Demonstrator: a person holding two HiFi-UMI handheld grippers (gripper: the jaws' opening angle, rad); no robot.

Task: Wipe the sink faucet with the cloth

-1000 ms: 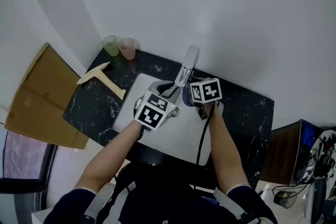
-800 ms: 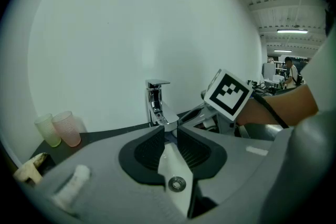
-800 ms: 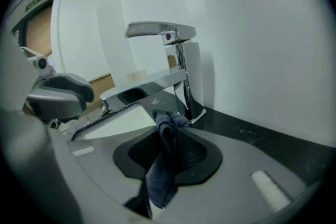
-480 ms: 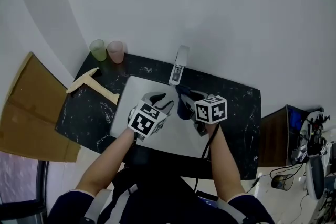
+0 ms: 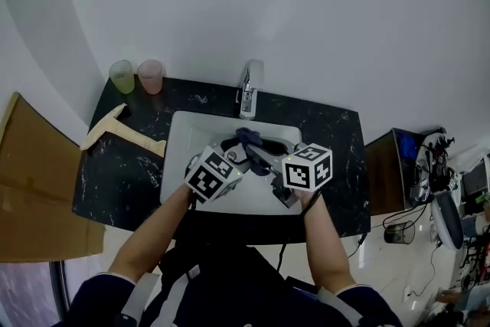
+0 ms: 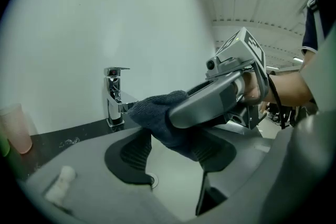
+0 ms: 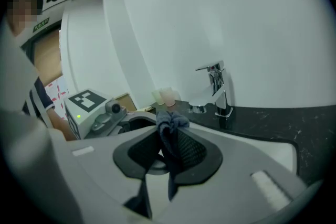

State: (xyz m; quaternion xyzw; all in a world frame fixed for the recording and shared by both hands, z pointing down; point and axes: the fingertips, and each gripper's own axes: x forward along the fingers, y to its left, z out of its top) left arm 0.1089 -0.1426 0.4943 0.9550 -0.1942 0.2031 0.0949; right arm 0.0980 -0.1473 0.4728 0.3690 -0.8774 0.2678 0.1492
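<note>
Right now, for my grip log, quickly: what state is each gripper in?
Left gripper: open, jaws just been opening; the dark blue-grey knitted cloth lies between them, not pinched.
Right gripper: shut on that cloth.

The chrome single-lever faucet is standing upright at the back rim of the white sink basin, its spout reaching out over the bowl. The dark grey-blue knitted cloth is hanging bunched above the basin, in front of the faucet and apart from it. The right gripper is pinching its middle, leaving the crumpled top sticking up.
</note>
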